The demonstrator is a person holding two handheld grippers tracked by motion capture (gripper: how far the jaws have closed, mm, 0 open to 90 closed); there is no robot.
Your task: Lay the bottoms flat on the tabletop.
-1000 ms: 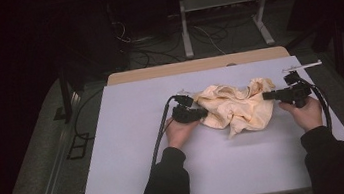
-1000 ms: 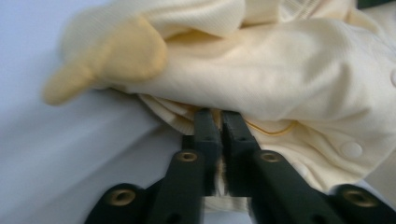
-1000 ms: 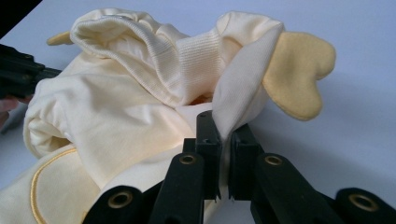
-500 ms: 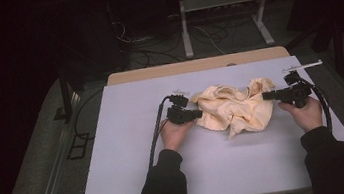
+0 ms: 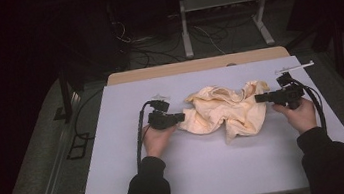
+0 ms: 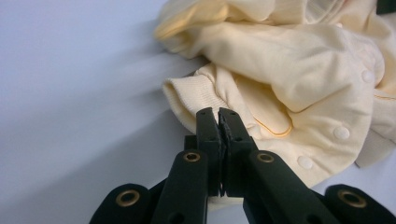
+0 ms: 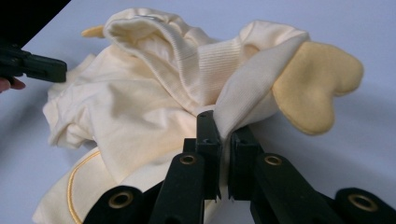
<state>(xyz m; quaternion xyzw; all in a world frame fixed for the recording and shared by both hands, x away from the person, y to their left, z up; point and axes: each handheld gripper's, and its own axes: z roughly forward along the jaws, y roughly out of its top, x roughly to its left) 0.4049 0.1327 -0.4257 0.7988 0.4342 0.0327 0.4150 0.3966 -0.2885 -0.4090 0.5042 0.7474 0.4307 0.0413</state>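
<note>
A crumpled pale yellow baby garment (image 5: 224, 110) with snap buttons lies on the table's far middle. At the garment's left edge, my left gripper (image 5: 182, 117) is shut on cloth by a ribbed cuff. The left gripper view shows its jaws (image 6: 219, 114) pressed together, with the cuff (image 6: 187, 100) just beyond them. At the right edge, my right gripper (image 5: 257, 98) is shut on a fold of the garment (image 7: 140, 107). That fold runs down between the jaws (image 7: 219, 121), next to a darker yellow ear-shaped flap (image 7: 317, 84). The left gripper (image 7: 42, 67) appears far off in the right gripper view.
The pale table (image 5: 220, 171) has bare surface in front of the garment and on both sides. A small white rod (image 5: 297, 67) lies at its back right corner. A wooden board (image 5: 196, 66) edges the far side, with a metal stand (image 5: 220, 20) and floor cables beyond.
My left hand has moved to the left, drawing the garment's left edge out with it so the cloth spreads wider. The right hand has stayed put.
</note>
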